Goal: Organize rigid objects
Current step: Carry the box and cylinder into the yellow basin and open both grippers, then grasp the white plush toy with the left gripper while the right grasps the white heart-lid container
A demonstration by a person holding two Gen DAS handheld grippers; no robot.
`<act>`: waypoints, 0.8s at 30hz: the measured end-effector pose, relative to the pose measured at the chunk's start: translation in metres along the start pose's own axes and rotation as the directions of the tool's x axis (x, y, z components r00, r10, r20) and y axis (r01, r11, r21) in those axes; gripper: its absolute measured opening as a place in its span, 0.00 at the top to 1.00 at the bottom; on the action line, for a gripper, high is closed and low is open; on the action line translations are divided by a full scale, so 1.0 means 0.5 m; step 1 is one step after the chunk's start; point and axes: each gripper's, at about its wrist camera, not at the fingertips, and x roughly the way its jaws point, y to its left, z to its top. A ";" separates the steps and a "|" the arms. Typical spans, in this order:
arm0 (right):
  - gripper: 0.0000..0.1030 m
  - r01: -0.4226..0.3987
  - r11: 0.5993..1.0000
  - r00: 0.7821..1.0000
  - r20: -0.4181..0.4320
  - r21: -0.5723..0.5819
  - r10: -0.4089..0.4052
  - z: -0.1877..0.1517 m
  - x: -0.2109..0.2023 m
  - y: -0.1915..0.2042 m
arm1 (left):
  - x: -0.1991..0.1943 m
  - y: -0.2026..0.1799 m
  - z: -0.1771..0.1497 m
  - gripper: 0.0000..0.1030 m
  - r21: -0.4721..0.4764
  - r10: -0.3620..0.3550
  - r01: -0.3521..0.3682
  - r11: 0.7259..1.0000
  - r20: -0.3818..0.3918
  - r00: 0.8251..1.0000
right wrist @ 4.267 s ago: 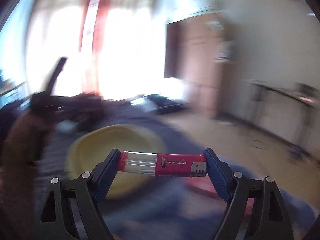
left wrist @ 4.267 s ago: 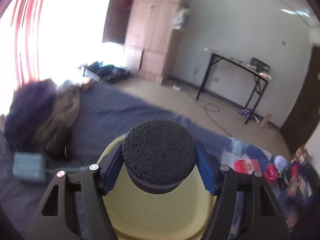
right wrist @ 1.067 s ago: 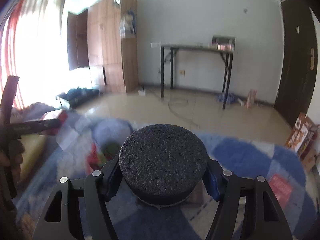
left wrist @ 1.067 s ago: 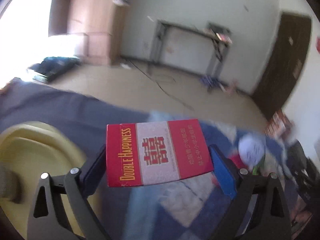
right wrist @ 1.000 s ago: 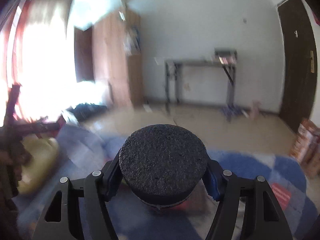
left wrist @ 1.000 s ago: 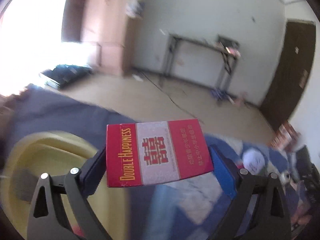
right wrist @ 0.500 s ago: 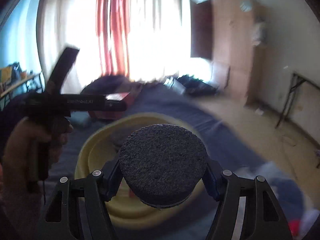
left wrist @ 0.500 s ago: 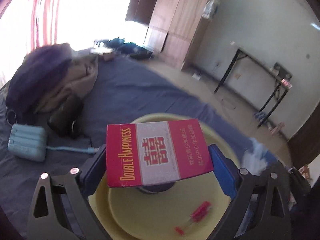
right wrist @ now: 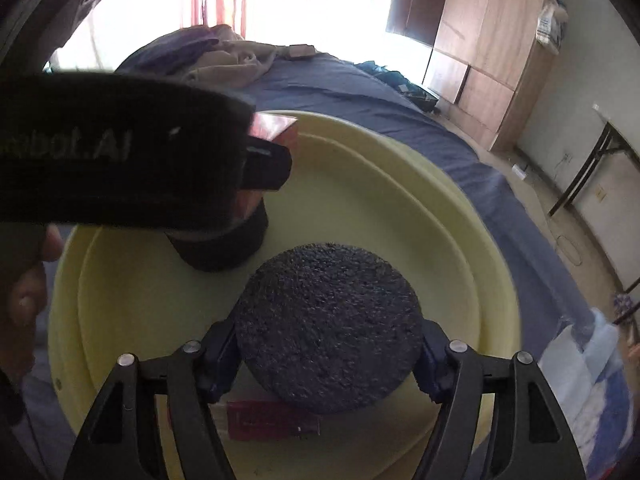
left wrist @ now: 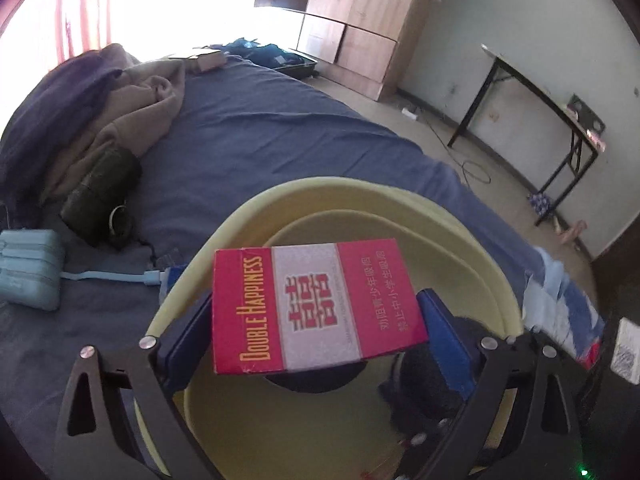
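My left gripper (left wrist: 320, 312) holds a red Double Happiness cigarette pack (left wrist: 316, 304) flat between its blue pads, over the yellow basin (left wrist: 480, 248); its jaws are starting to open. My right gripper (right wrist: 330, 344) hangs low over the same basin (right wrist: 400, 184). A round black foam disc (right wrist: 328, 328) is still lodged between its pads while the jaws open. A second black disc (right wrist: 224, 248) lies in the basin under the left gripper's finger (right wrist: 264, 164). A red lighter (right wrist: 272, 420) lies on the basin floor, half hidden by the held disc.
The basin sits on a bed with a dark blue sheet (left wrist: 280, 120). A pile of clothes (left wrist: 100, 112), a dark pouch (left wrist: 100, 196) and a light blue power bank (left wrist: 28, 268) with a cable lie to the left. A person's hand (right wrist: 24, 292) holds the left gripper.
Both grippers swung from the patterned cloth over to the yellow basin and sank toward it, each carrying its object. The right jaws now stand slightly wider around the disc.
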 end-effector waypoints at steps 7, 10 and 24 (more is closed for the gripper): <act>0.00 0.042 0.998 0.985 0.164 0.038 -0.047 -0.042 -0.123 -0.002 | -0.084 -0.020 0.011 0.00 0.003 -0.083 0.083 0.997 0.092 0.992; 0.00 0.080 0.990 0.965 0.239 0.116 -0.106 -0.085 -0.225 -0.038 | -0.134 -0.070 0.012 0.00 0.058 -0.169 0.162 0.985 0.149 0.974; 0.00 0.446 0.576 0.777 0.023 0.685 -0.629 -0.573 -0.640 -0.356 | -0.104 -0.516 -0.107 0.00 0.288 -0.603 0.581 0.761 -0.017 0.798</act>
